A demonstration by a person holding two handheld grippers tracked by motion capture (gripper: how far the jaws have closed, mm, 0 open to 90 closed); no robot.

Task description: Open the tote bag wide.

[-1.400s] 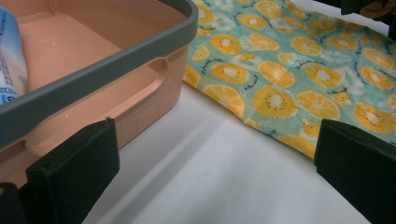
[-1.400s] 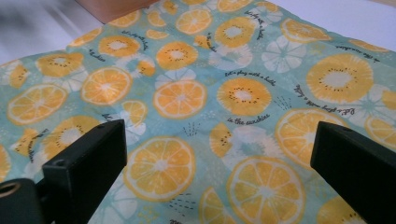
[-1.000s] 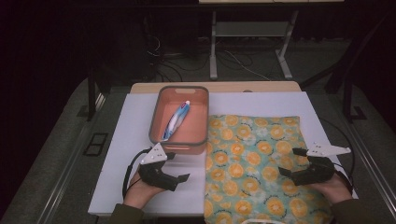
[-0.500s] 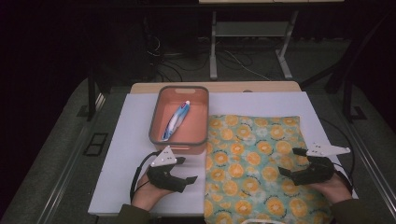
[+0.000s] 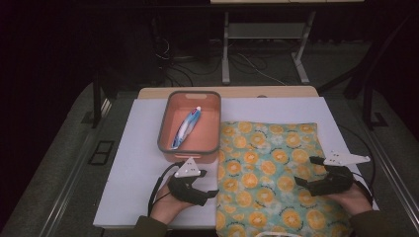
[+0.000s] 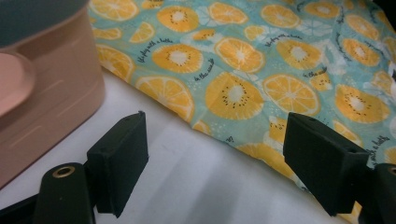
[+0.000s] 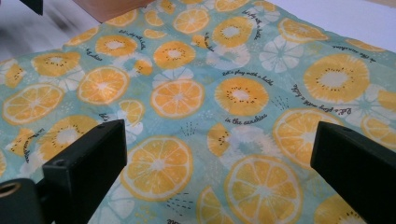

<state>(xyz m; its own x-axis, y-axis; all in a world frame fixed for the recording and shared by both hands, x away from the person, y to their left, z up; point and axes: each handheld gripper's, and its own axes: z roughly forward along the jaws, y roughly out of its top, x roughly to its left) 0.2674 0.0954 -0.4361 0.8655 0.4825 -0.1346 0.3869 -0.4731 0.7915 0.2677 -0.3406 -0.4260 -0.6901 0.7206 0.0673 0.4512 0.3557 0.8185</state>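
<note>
A teal cloth printed with orange slices (image 5: 269, 170) lies flat on the right half of the white table top (image 5: 133, 163), and it also spreads across the left gripper view (image 6: 261, 70) and the right gripper view (image 7: 210, 93). My left gripper (image 5: 210, 193) is open at the cloth's left edge, its jaws wide apart over white surface and the cloth's border (image 6: 215, 135). My right gripper (image 5: 302, 180) is open above the cloth's right side, nothing between its jaws (image 7: 219, 154).
A salmon-pink bin with a grey rim (image 5: 190, 148) stands just behind the left gripper, holding a blue and white tube (image 5: 185, 127). Its wall (image 6: 46, 102) is close at the left of the left gripper view. Beyond the table are dark floor and metal table legs (image 5: 226, 44).
My left gripper has moved right, from beside the bin's front to the cloth's left edge. The right gripper has stayed where it was.
</note>
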